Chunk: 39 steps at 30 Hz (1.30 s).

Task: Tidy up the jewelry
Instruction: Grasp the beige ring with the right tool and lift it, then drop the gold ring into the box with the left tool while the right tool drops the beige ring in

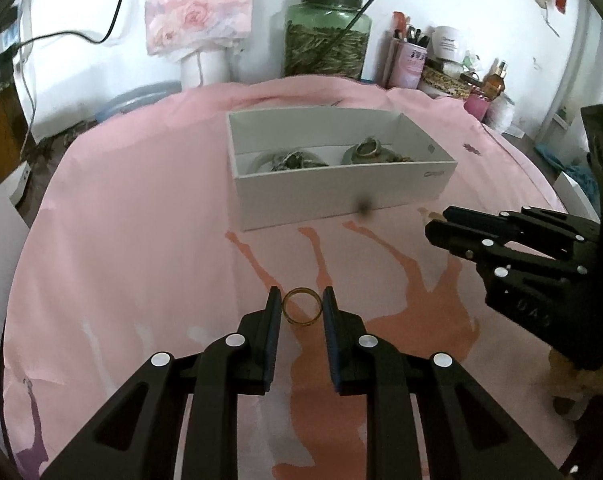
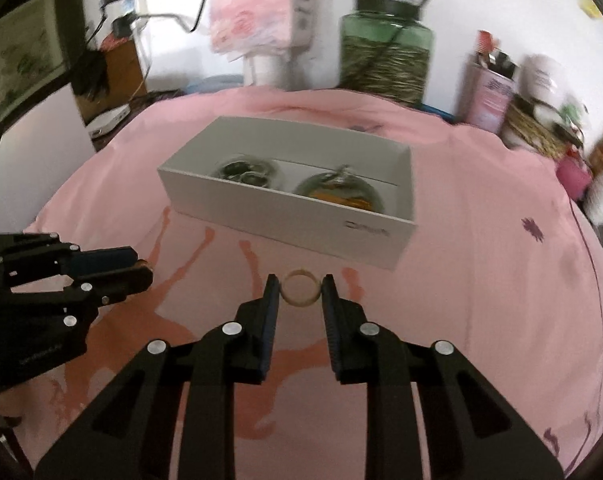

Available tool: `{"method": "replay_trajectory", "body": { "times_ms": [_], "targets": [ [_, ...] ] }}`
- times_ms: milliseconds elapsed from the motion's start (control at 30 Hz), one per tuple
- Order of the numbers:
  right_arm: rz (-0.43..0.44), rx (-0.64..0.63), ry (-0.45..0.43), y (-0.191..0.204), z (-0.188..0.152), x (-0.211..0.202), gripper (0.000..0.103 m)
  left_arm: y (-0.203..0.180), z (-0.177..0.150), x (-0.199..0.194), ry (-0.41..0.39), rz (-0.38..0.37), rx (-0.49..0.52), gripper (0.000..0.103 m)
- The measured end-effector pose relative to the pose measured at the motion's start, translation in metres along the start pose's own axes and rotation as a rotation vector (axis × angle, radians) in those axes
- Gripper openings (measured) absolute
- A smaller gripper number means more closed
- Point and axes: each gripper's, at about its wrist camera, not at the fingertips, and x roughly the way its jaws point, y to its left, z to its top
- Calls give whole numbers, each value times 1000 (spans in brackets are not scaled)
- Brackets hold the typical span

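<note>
Left claw grips a gold ring by its sides, just above the pink cloth; right claw pinches a pale ring likewise; both sit short of the white box; best carry each level, clear the near wall, release over a dish.

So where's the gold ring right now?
The gold ring sits between the left gripper fingers, above the pink cloth, in front of the white box.
</note>
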Motion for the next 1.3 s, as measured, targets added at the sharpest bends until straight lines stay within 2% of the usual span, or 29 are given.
{"method": "replay_trajectory", "body": {
  "times_ms": [300, 433, 767, 1167, 1300],
  "targets": [
    [18, -16, 8, 7, -4, 3, 21, -4, 10, 15, 12, 29, 9, 21],
    [27, -9, 51, 6, -7, 14, 21, -8, 15, 25, 23, 49, 20, 21],
    [45, 3, 57, 4, -8, 16, 21, -13, 10, 21, 15, 54, 47, 21],
    [29, 38, -64, 1, 3, -25, 21, -23, 12, -13, -122, 121, 73, 21],
    [35, 74, -116, -2, 11, -44, 21, -26, 22, -32, -180, 147, 68, 21]
  ]
}}
